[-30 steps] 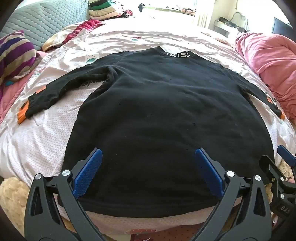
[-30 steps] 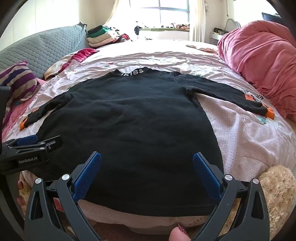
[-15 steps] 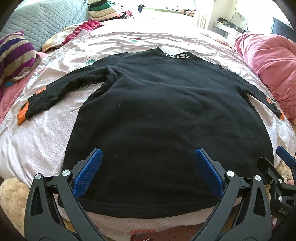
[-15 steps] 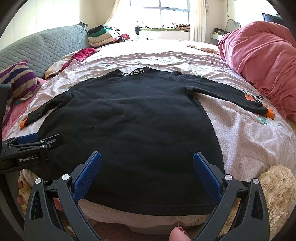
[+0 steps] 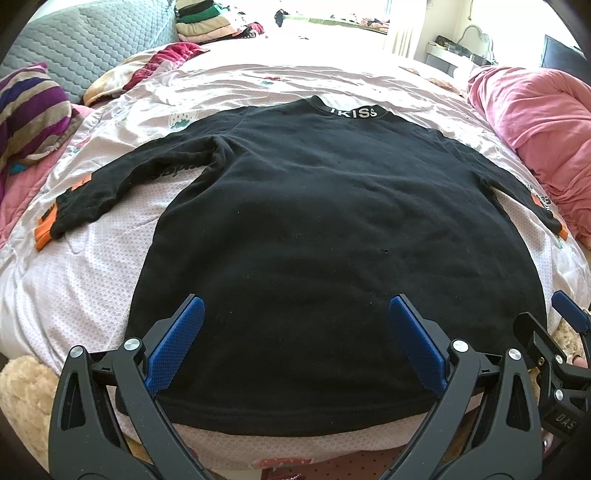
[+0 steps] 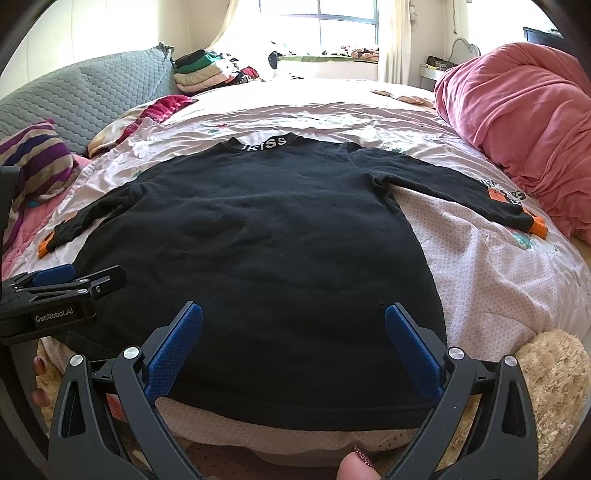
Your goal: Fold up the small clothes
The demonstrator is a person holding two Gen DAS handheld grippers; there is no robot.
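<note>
Pink patterned bedding [image 5: 92, 280] carries your black long-sleeved sweatshirt [image 5: 332, 229], spread flat with sleeves out. Left view: your left gripper [image 5: 293, 332] hovers over its hem, jaws wide, empty. Right view: your right gripper [image 6: 293, 336] likewise gapes, holding nothing.

pink duvet [image 6: 517, 107] far right | striped pillow [image 5: 29, 110] far left | grey headboard [image 6: 81, 99] behind pillow | clothes stack [image 6: 203, 72] beside headboard | window [image 6: 321, 22] at back | plush toy [image 6: 554, 376] near right
</note>
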